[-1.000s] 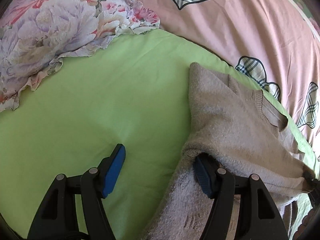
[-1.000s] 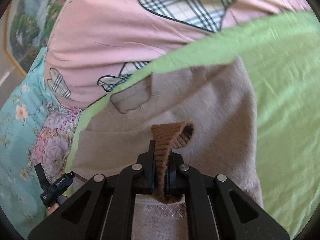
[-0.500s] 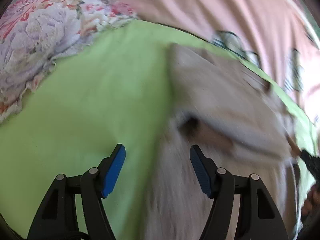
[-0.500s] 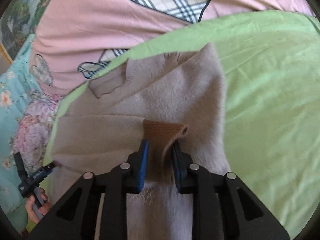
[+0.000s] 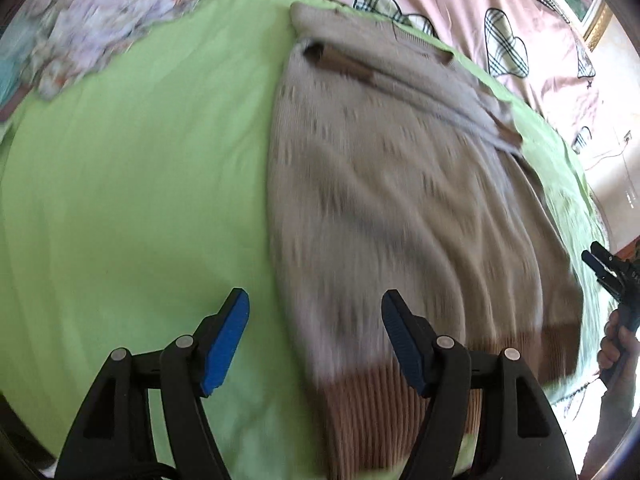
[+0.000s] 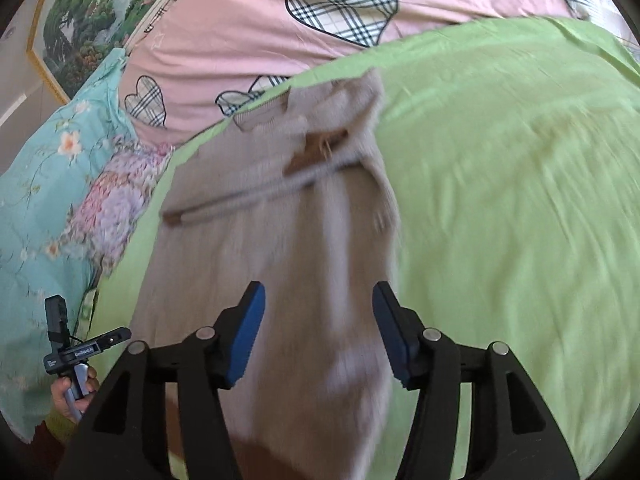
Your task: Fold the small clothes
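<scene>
A beige knitted sweater with brown ribbed hem and cuffs lies flat on the green sheet. Both sleeves are folded across its chest; a brown cuff lies near the shoulder. My left gripper is open and empty, low over the sweater's left hem side. My right gripper is open and empty above the sweater's lower body; it also shows at the right edge of the left wrist view. The left gripper shows in the right wrist view at the lower left.
A pink quilt with plaid hearts lies behind the sweater. A floral quilt lies at the far left, also in the right wrist view. A framed picture hangs on the wall.
My right gripper has opened and let go of the brown cuff, which now lies on the sweater. Both grippers have pulled back toward the hem.
</scene>
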Demonstrator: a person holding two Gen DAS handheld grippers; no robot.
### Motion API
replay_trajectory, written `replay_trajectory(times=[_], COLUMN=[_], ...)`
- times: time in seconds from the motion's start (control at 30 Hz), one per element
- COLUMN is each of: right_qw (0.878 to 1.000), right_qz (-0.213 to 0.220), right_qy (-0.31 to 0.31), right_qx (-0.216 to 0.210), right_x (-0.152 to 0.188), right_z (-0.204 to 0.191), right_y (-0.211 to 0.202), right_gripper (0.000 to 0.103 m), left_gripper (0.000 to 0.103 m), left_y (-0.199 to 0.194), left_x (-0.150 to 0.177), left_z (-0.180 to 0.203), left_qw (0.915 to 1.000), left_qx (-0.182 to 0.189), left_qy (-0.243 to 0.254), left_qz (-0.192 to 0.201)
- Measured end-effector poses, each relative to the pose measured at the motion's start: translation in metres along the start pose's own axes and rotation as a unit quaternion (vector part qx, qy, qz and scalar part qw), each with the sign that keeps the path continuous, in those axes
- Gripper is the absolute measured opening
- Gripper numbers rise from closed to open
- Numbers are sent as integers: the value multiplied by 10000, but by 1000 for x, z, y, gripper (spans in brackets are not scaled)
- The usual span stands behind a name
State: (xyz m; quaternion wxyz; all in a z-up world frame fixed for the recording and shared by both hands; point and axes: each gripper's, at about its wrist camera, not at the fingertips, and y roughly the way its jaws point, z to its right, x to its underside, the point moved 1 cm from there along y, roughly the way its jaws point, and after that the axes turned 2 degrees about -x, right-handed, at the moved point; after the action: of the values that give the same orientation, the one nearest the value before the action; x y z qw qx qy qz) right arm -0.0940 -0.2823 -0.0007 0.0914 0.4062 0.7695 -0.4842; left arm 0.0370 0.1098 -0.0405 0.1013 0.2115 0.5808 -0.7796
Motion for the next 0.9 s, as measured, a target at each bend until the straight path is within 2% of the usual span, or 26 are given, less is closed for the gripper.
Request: replay_trajectory(times=[0.13,0.2,0.3,0.33,0.47,0.53,0.57,0.6,0.67,0.73,0.8,0.9], right_qw=[9997,9993,9988,9986,9972,9971,9971,9970,9965,9962,9962,9955], right_qz=[-112,-188,-250,-238,-258,-305,-341,-380,-457,-546,-591,-691], right_qy=[196,287,392,426,596,561,527,494,431,354,282,190], right_qx=[-97,-177,-176,-190,-359,-426,-442,-466,-555,-578,-570,-617], right_x=[32,45,60,64,75,79,81,82,83,82,83,84], right_z=[8,12,19,20,24,22,20,18,15,12,12,12], right_y=[-18,-24,-31,-34,-35,-32,-30,-27,-22,-16,-16,-15], right_gripper=[59,59,59,59,59,59,59,59,59,65,65,65], left_gripper=[80,91,102,102,100,83,67,66,66,69,85,87], left_y=[-7,-6,-3,-1,0,-4,-7,-7,4,2,4,9], left_x=[32,37,44,45,39,32,33,33,36,37,34,27], left_z=[-2,1,10,14,19,20,20,18,11,6,4,2], left_qw=[9999,9997,9984,9971,9955,9930,9908,9888,9868,9839,9759,9713], left_qx=[94,134,337,504,765,1100,1307,1467,1583,1764,2131,2285], left_qy=[14,98,255,304,323,284,243,180,5,-53,-102,-131], left_qz=[-52,-181,-386,-473,-462,-317,-237,-184,-329,-279,-455,-648])
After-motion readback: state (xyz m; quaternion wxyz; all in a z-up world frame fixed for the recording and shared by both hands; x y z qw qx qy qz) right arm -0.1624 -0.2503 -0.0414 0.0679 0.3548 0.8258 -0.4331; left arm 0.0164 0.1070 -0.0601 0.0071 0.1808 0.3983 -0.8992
